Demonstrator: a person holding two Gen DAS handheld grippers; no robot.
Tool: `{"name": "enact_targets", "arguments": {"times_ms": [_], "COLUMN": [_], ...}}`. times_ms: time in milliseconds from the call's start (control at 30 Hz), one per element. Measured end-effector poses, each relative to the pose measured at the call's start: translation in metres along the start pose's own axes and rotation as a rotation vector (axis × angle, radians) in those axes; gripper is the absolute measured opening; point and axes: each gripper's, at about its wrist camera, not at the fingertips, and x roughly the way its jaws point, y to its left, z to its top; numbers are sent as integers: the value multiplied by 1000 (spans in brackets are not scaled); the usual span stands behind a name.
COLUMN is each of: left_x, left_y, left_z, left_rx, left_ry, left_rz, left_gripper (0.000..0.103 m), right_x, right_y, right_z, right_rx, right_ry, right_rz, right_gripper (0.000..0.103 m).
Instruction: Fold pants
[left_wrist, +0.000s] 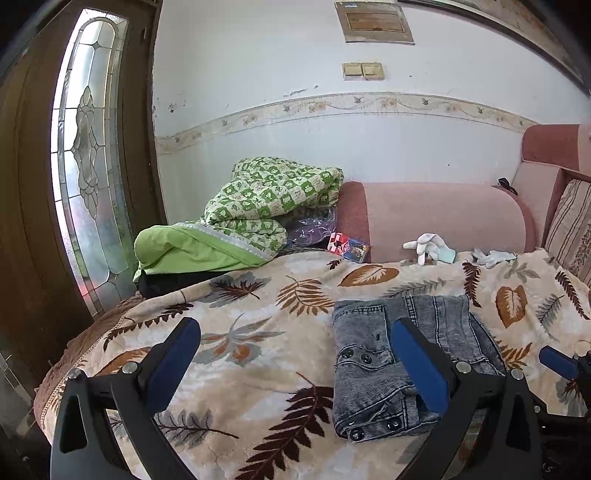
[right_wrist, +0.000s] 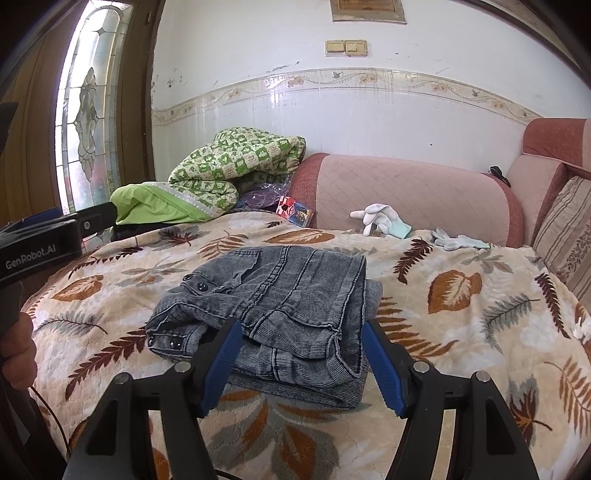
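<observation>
Both your claws hang wide and empty: the left claw (left_wrist: 295, 365) beside the pants (left_wrist: 402, 362), the right claw (right_wrist: 301, 363) straddling their near edge on the leaf-print blanket (right_wrist: 461, 332). The folding looks nearly done (judging by the compact bundle), so next calls only for a tidying press. Your right view shows the stacked layers; the left shows the snap buttons.

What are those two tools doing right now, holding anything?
Left tool: open, holding nothing, beside the folded jeans.
Right tool: open, holding nothing, fingers either side of the jeans' near edge.
</observation>
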Motion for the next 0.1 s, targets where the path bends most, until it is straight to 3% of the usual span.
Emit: {"name": "enact_targets", "arguments": {"times_ms": [100], "left_x": [3], "left_y": [-1], "left_z": [-1], "left_rx": [3], "left_ry": [8], "left_rz": [3], "left_gripper": [103], "right_x": [2], "right_y": [-1], "right_z": [0], "right_rx": [-1], "right_ry": [4], "right_rz": [1], "right_gripper": [71]}}
